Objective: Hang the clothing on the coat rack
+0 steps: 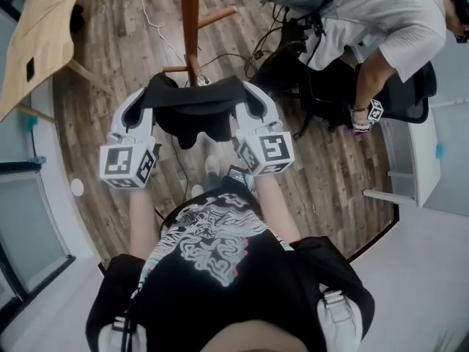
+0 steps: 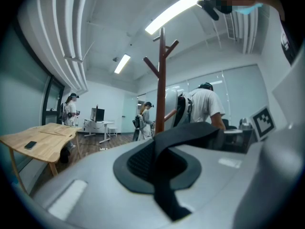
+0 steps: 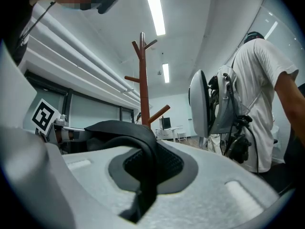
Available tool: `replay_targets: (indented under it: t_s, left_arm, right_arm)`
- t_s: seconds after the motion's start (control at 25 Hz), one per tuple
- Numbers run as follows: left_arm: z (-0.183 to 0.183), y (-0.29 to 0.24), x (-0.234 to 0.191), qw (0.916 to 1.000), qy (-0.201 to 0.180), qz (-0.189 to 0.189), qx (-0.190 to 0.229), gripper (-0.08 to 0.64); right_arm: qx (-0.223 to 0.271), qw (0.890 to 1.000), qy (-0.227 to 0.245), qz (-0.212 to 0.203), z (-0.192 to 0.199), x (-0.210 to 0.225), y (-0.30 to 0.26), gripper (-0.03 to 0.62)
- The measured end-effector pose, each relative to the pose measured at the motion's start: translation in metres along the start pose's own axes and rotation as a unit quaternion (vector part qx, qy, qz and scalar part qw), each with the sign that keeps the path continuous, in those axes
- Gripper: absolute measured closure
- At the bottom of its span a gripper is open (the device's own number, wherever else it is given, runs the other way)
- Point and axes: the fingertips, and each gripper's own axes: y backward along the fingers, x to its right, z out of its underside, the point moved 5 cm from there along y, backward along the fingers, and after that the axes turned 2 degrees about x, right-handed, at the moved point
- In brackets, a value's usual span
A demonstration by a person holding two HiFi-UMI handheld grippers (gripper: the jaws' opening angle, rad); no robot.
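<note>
I had the black garment (image 1: 192, 116) pinched at both ends just short of the coat rack (image 1: 190, 28), slung between the two grippers like a small hammock. The left gripper (image 1: 155, 97) was clamped on one band of the cloth. In the left gripper view its fingers (image 2: 81, 194) sat pressed together, with a dark strip squeezed out between them. The right gripper (image 1: 248, 95) was the same: fingers (image 3: 228, 194) closed on the fabric, and a black band looped up over them towards the rack.

Why two grips, and why spread apart? As I read it, this kept the top edge taut and open, so there was a span to drop over a peg (image 1: 218, 15) rather than a limp bundle. Both grippers pointed roughly level at the pole, which stood dead ahead in each gripper view. That looked like an approach, with the hang not yet made.

The pegs angled upward off the rack, so I judged the cloth would need lifting above one before it could settle. A person in a white shirt (image 1: 399, 20) stood to the right of the rack, near enough to mind.
</note>
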Motion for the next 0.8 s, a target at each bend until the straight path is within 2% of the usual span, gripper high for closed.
replay_targets:
  t_s: [0.16, 0.8]
  left_arm:
    - [-0.003, -0.007, -0.003, 1.0000, -0.001, -0.002, 0.003, 0.558]
    - [-0.011, -0.040, -0.024, 0.9998, -0.007, -0.015, 0.007, 0.558]
  right_arm:
    - [0.016, 1.000, -0.004, -0.007, -0.006, 0.005, -0.008, 0.578]
    - [0.022, 0.999, -0.009, -0.023, -0.014, 0.021, -0.053, 0.578]
